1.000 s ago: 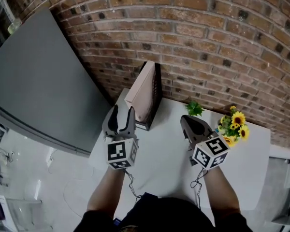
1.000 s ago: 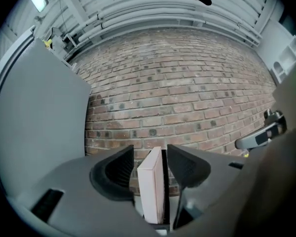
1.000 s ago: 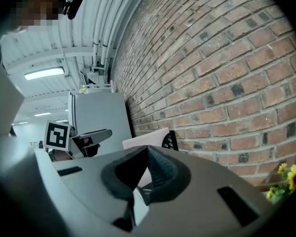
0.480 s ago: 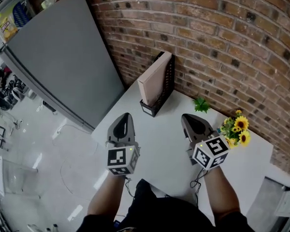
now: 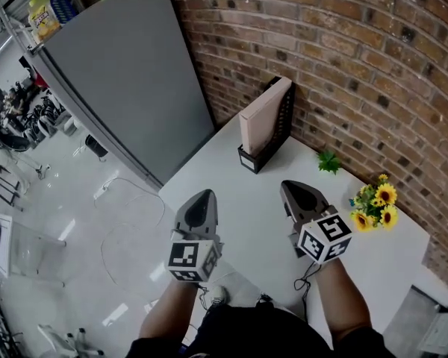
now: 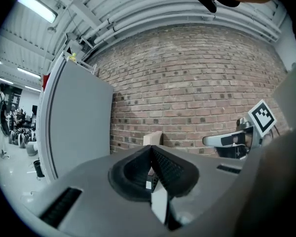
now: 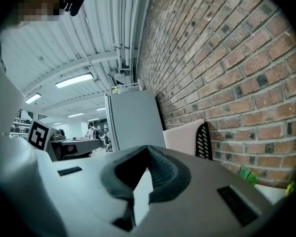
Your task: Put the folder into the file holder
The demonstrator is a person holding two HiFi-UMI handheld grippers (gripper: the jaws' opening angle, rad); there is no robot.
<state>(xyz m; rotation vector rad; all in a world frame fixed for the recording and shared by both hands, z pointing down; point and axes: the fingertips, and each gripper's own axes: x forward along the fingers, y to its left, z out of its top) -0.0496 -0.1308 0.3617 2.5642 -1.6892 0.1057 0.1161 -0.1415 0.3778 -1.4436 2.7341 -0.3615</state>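
- Since the folder already stands inside the file holder, you hold both grippers at the near side of the table, well apart from it. My read: the task looks done and nothing is left to carry.
- Your left gripper has its fingers pressed together on nothing. The left gripper view shows the pads meeting, with only the far file holder seen past them.
- Your right gripper is the same: fingers together, empty, pointing level toward the far wall.
- They sit side by side, not touching. The left one is by the table's near left corner and the right one is nearer the middle. Both aim roughly at the file holder.
- The file holder sits at the table's far end, just beside the brick wall. That's probably so the wall backs it and its low near end faces you for sliding a folder in.
- Folder look: pale beige-pink, flat, stiff-looking, upright on its edge. It's taller than the file holder, so its top sticks out above the rim. I can't tell if it leans on the mesh side.
- File holder look: black, narrow, mesh side wall, open on top.
- Right of it is a small green sprig. A sunflower bunch sits further right and nearer. Both are clear of your grippers.
- A tall grey cabinet stands left of the table, off the work area.
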